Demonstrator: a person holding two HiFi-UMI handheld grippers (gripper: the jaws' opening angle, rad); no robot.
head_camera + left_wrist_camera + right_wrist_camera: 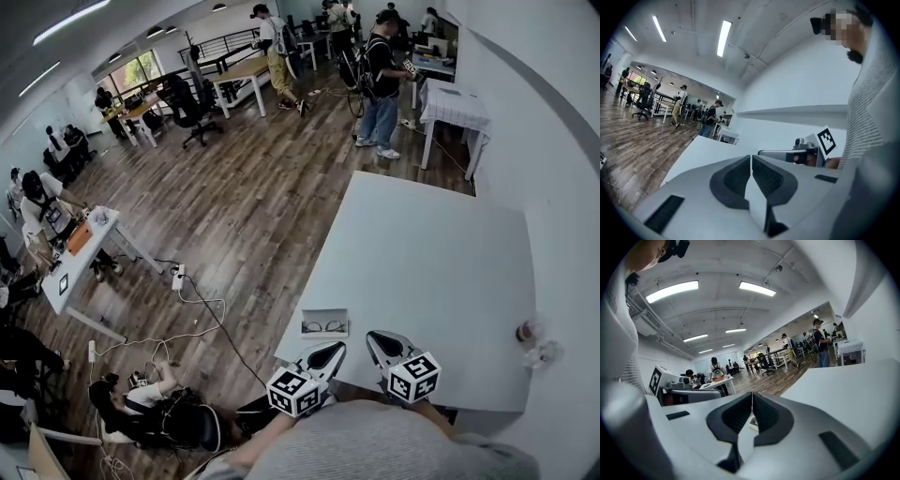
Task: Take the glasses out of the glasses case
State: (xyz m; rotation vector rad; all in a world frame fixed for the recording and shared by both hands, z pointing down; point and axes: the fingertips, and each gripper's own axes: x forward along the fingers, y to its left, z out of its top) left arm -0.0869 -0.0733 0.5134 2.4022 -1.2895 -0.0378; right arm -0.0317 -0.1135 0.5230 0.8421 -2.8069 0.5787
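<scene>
An open grey glasses case lies near the front left edge of the white table, with dark-rimmed glasses lying in it. My left gripper hovers just behind the case, jaws shut with nothing between them. My right gripper is to the right of the case, also shut and empty. In the left gripper view the left gripper points along the table, and the right gripper's marker cube shows beside it. In the right gripper view a corner of the case peeks below the shut right gripper.
Two small objects sit at the table's right edge by the white wall. Wooden floor with cables and a power strip lies left of the table. A person sits on the floor; others stand by desks farther off.
</scene>
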